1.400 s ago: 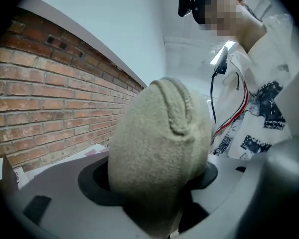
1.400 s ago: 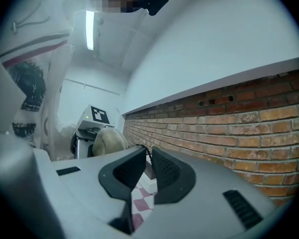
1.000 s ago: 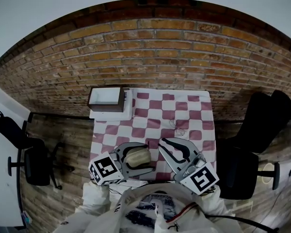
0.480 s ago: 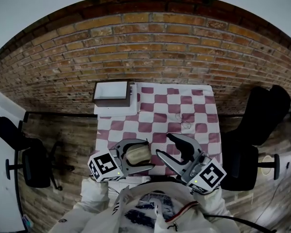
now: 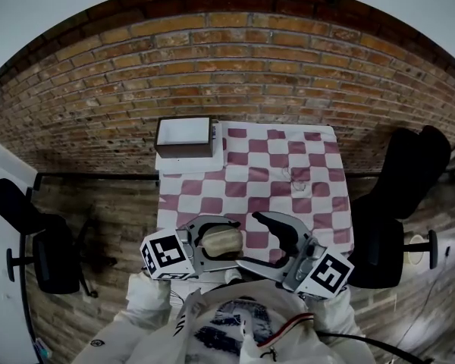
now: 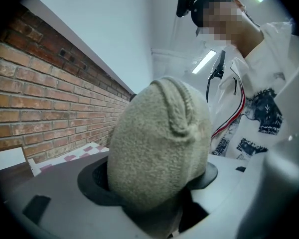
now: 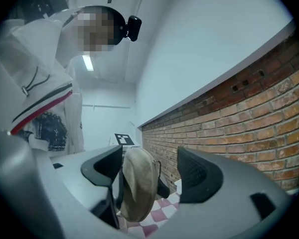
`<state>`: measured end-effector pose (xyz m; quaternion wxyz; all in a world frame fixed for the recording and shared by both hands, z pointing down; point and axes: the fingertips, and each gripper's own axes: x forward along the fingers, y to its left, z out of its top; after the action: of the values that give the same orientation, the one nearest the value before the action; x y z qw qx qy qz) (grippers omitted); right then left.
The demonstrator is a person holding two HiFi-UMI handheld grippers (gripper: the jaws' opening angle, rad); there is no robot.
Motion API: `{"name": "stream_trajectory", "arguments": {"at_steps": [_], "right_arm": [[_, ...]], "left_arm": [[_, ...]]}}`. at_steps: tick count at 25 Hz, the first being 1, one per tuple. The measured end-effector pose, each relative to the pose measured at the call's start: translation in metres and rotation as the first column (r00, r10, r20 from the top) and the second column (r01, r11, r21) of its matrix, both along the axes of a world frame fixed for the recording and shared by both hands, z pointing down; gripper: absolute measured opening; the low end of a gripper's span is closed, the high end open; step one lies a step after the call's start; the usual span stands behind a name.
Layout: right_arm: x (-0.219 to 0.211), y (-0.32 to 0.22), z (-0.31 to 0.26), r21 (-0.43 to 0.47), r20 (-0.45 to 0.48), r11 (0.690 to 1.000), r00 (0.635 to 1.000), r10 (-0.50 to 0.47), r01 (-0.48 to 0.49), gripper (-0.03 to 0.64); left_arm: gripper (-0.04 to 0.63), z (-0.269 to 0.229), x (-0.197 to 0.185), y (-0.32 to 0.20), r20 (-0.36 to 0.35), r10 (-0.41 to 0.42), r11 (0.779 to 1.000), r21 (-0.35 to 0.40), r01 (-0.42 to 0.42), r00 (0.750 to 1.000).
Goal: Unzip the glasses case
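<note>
Glasses case (image 5: 221, 240): beige, fleecy, lower centre of the head view, held up over the near edge of the checked cloth (image 5: 288, 174), close to the person's chest. Its long axis runs roughly left to right across that frame.

Left gripper (image 5: 235, 242): comes in from the left, jaws about half apart and clamped on the case's sides. Its own view shows the pile bulging above both pads and a raised seam running over the top.

Right gripper (image 5: 249, 240): comes in from the lower right. Jaws have just been opening and stand at their widest, with neither pad touching the case. In its own view the case shows narrow-on in the gap, nearer the left-hand pad, its free end facing the open mouth.

Judgement: the right gripper is the free one, so the zip pull falls to it. A thin dark line edges the case on that side. Cannot tell whether it is the pull.

White box (image 5: 183, 136): upper left corner of the table, well apart.
</note>
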<state>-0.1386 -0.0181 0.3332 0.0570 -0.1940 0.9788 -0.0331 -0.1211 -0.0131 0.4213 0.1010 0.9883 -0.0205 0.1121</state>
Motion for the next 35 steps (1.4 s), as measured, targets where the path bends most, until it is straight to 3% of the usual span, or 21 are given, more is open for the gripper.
{"name": "stream_trajectory", "arguments": {"at_steps": [12,27,29,32,35], "right_arm": [[-0.053,0.022,0.008,0.029,-0.085,0.989,0.986,-0.141,0.144,0.324],[-0.052,0.027,0.019,0.005,-0.122,0.98,0.973,-0.196,0.198,0.324],[-0.052,0.026,0.026,0.006,-0.17,0.978,0.964,-0.205,0.209,0.324],[-0.049,0.03,0.054,-0.019,-0.356,0.969,0.904,-0.237,0.247,0.324],[-0.049,0.03,0.06,-0.024,-0.375,0.967,0.894,-0.245,0.254,0.324]], "left_arm": [[0.333,-0.003,-0.012,0.026,-0.025,0.088,0.996,-0.011,-0.089,0.996],[0.333,0.011,0.02,0.039,0.014,0.188,0.982,-0.016,-0.188,0.982],[0.333,0.012,0.021,0.036,0.037,0.189,0.982,-0.001,-0.189,0.981],[0.333,0.018,0.022,0.035,0.086,0.193,0.981,0.013,-0.195,0.977],[0.333,0.023,0.023,0.034,0.104,0.196,0.98,0.011,-0.198,0.975]]}}
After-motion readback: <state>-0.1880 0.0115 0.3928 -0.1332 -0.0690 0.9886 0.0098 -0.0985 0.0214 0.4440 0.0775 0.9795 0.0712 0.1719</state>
